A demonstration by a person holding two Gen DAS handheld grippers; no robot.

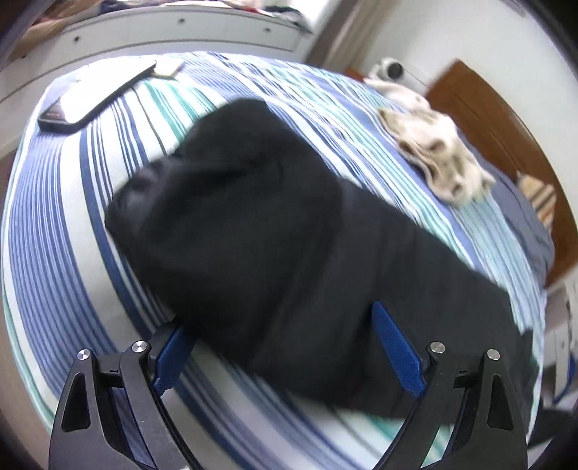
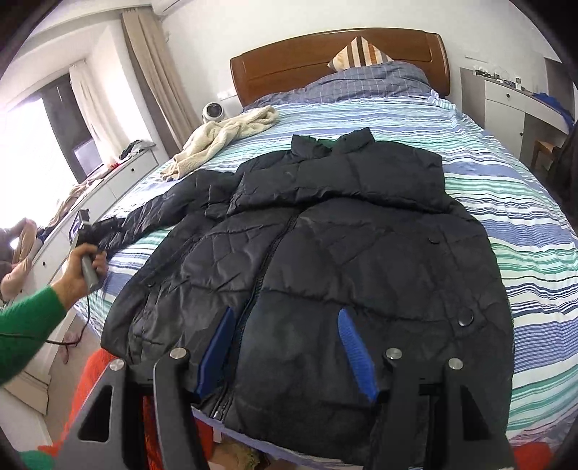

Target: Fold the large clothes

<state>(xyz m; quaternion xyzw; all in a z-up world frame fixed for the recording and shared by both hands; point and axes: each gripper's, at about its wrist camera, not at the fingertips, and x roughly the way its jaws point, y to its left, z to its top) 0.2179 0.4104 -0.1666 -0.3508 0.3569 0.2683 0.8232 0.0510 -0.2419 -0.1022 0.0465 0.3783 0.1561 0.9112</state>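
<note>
A black puffer jacket (image 2: 325,253) lies front up on the striped bed (image 2: 523,235), zipper towards me and collar towards the headboard. Its left sleeve (image 2: 151,217) stretches out to the bed's left edge. There a hand in a green sleeve holds my left gripper (image 2: 85,231) at the cuff. In the blurred left wrist view the sleeve (image 1: 253,202) runs between the wide-apart blue fingers of my left gripper (image 1: 277,314), which is open. My right gripper (image 2: 286,312) hovers open over the jacket's lower front, with nothing pinched.
A beige fleece garment (image 2: 224,133) lies crumpled near the head of the bed. A wooden headboard (image 2: 325,54) and a striped pillow (image 2: 361,54) stand behind it. A dark phone (image 1: 94,97) rests on the sheet. White drawers (image 1: 162,32) run along the bed's left side.
</note>
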